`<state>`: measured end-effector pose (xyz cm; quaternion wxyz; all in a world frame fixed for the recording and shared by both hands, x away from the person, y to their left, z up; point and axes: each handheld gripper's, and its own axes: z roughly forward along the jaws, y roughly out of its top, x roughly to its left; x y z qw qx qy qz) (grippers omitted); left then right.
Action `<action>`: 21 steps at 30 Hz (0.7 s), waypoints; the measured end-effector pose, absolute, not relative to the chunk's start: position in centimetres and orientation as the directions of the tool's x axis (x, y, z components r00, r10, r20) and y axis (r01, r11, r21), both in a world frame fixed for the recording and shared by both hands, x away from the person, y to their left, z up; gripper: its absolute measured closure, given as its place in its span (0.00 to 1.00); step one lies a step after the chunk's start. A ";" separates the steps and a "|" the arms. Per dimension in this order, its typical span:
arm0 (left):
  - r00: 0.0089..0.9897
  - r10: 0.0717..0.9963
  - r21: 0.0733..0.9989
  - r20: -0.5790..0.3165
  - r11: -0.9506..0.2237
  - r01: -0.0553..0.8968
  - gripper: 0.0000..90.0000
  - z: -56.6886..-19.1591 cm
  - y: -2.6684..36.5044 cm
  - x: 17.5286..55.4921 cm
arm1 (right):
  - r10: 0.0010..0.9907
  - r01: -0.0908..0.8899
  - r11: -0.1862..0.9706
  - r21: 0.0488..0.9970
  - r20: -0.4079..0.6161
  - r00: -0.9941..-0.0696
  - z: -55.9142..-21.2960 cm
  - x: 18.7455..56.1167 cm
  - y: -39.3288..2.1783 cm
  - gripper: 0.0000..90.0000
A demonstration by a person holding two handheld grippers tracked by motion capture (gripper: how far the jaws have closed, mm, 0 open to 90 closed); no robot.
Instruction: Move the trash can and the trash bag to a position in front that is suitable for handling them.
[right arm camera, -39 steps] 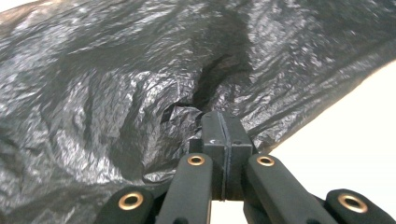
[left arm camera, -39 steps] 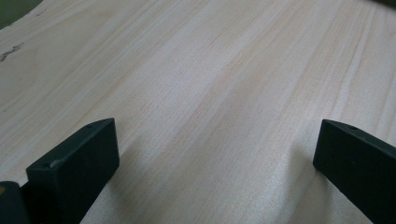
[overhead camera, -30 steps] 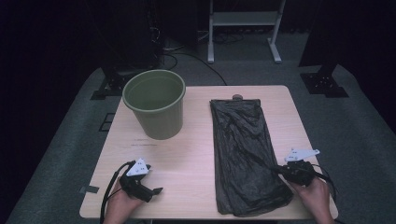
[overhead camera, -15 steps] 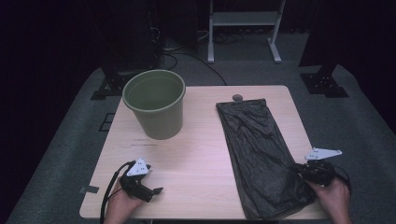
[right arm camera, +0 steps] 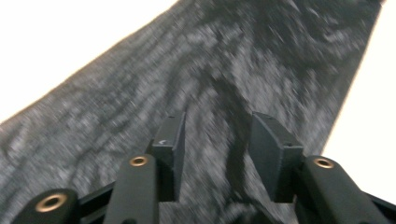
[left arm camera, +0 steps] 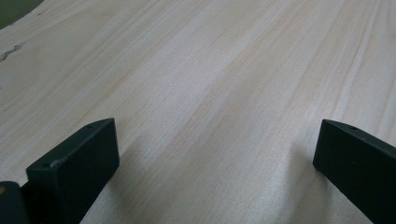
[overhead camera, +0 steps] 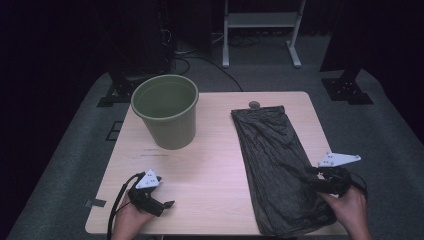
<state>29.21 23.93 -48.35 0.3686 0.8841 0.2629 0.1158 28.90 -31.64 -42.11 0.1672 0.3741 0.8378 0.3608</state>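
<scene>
High view showed my left claw resting near the front-left of the worktop, its jaws spread wide over bare wood with nothing between them. My right claw sat at the near right, low on the black bin bag; in the right gripper view its jaws stood partly apart astride a raised fold of the plastic, and I could not tell whether they truly pinched it. Over the last second that hand had drawn right and toward me, and the bag had slid with it, its near end now bunched at the worktop's front edge. I judged the bag was being hauled clear for opening. Farther back stood the green bucket, upright and apparently empty, well apart from the bag.
</scene>
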 end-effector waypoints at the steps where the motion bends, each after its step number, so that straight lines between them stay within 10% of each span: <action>1: 0.835 0.550 0.713 0.011 -0.590 0.380 0.00 -48.3 23.9 29.2 | 0.741 0.504 0.463 0.729 -0.007 -0.671 -42.0 29.0 -31.1 0.60; 21: 0.835 0.550 0.713 0.011 -0.590 0.380 0.00 -48.3 23.9 29.2 | 0.663 0.482 0.512 0.711 0.029 -0.748 -43.1 31.9 -21.9 0.54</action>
